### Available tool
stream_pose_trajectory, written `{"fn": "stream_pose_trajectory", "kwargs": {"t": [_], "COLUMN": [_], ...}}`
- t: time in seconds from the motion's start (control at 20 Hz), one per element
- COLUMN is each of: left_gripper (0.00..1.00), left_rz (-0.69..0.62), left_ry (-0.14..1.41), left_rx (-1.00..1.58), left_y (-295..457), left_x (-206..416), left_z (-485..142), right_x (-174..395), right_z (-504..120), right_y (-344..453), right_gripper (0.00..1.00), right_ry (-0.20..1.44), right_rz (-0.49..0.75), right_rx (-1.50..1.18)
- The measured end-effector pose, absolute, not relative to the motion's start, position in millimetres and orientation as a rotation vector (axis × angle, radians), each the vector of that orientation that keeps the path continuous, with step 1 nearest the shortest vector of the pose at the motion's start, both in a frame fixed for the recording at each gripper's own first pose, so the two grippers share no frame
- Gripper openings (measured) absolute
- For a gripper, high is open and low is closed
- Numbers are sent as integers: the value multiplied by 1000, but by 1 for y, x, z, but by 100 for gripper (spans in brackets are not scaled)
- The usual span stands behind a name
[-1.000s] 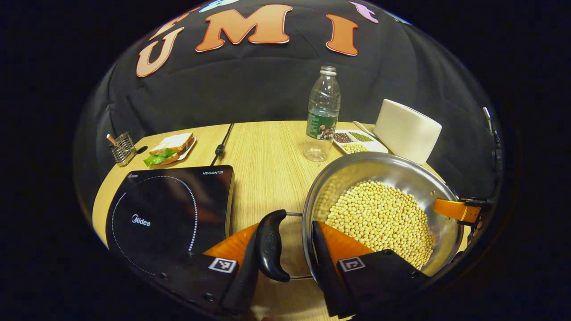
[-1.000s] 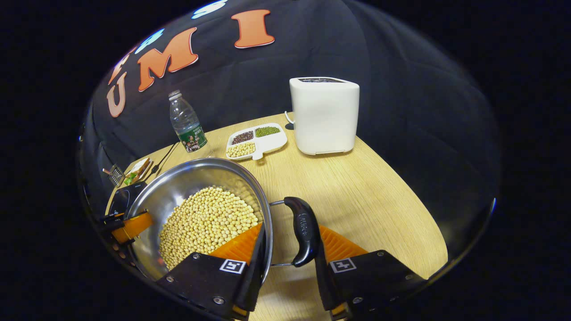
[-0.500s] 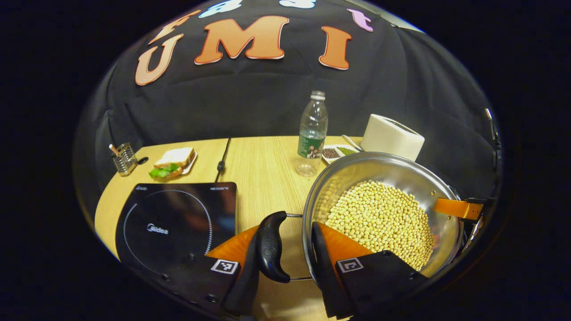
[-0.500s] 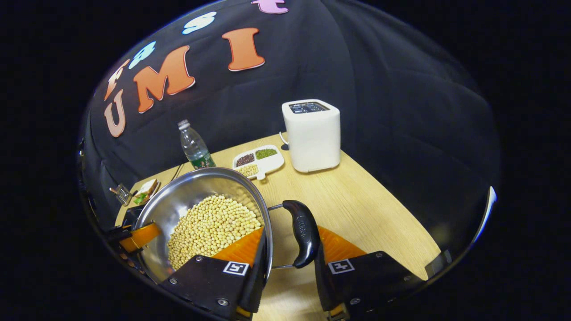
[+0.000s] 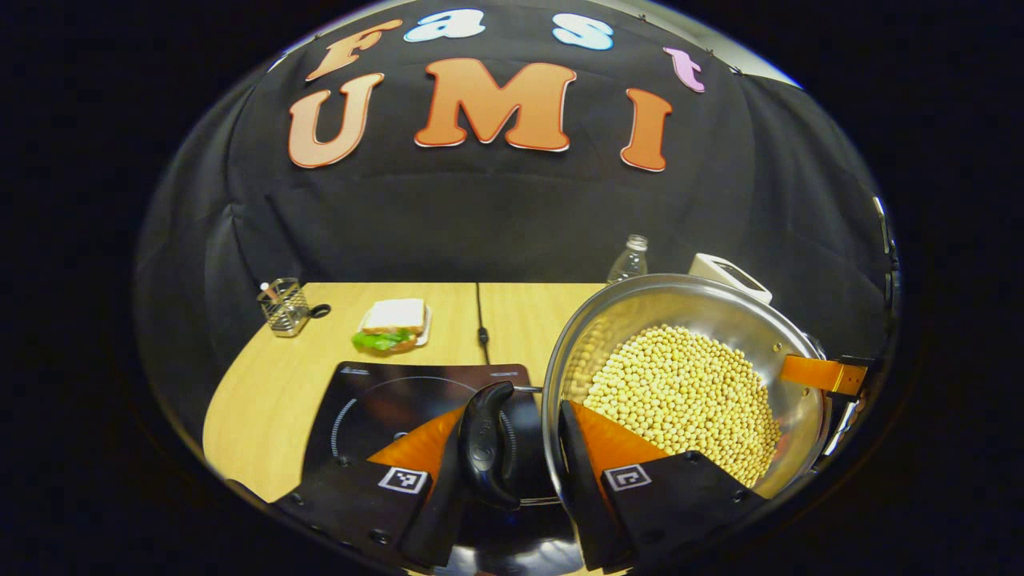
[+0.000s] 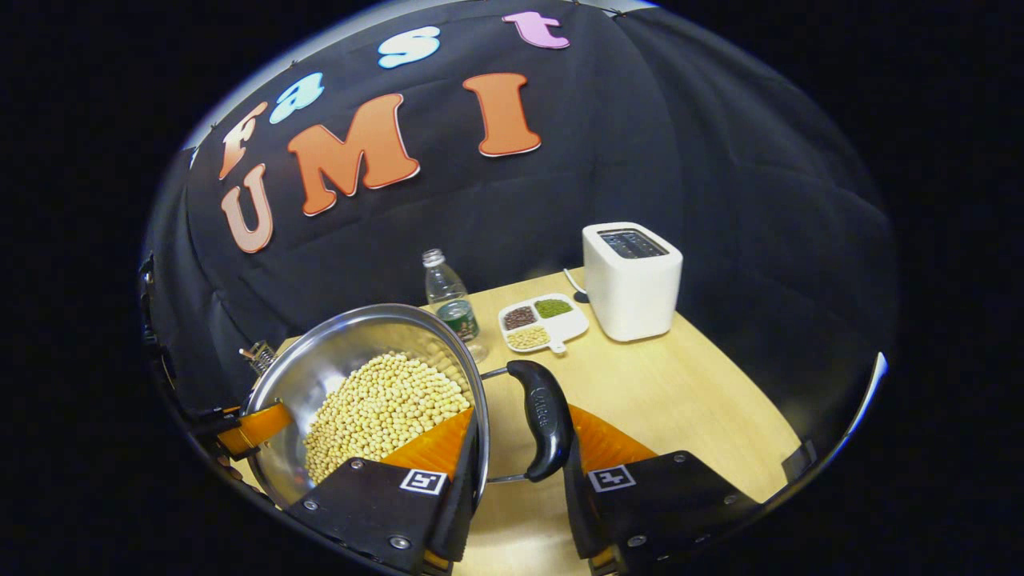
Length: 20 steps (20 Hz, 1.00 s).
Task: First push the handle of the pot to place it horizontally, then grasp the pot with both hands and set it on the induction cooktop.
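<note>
Each hand-held gripper clamps one pot handle: the left (image 5: 520, 468) on its handle (image 5: 484, 448), the right (image 6: 516, 472) likewise. The pot (image 5: 680, 320) hangs partly over the cooktop (image 5: 384, 396) — its base hidden. The right gripper view shows a toaster (image 6: 632, 280).

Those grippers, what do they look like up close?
Each gripper, left and right, has a black body with small screws. Each half carries a square black-and-white marker, and ribbed orange wedges run forward to two narrow fingers. No cables or sleeves can be seen.
</note>
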<state>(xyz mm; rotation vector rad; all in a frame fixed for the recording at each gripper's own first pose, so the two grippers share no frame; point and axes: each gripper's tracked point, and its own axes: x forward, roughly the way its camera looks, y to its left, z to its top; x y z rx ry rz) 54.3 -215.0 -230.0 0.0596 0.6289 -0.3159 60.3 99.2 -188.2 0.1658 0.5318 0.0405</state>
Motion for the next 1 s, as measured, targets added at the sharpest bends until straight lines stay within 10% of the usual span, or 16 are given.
{"fn": "stream_pose_trajectory", "kwargs": {"t": [1.0], "left_gripper": [66], "left_rz": [-104], "left_ry": [679], "left_rx": [103], "left_y": [0], "left_x": [78], "left_z": [-282], "right_x": [65], "right_z": [-257], "right_y": [303], "right_gripper": [50], "right_ry": [685], "right_rz": [228], "right_rx": [142]}}
